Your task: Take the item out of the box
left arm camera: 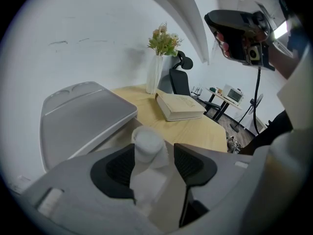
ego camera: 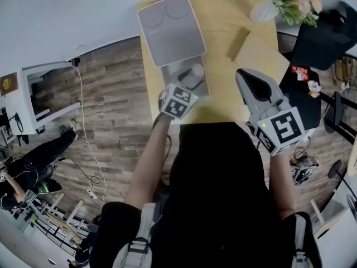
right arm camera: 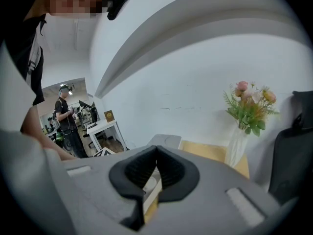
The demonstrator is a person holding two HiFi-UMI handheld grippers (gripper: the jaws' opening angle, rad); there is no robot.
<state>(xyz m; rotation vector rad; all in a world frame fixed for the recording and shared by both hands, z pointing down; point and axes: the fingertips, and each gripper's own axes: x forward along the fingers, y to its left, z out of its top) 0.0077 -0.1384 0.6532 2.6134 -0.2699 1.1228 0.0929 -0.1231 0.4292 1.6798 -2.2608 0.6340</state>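
Observation:
A grey box stands with its lid swung up on the wooden table. A white item with a round top stands in the box. My left gripper reaches into it. In the left gripper view the white item sits between the dark pads of my left gripper, with a gap showing on its right side; the jaws stand wide. My right gripper hovers right of the box with nothing in it. In its own view the right gripper has its pads together.
A closed book lies on the table behind the right gripper. A white vase of flowers stands at the far right corner, with a black chair past it. A person stands by desks far off to the left.

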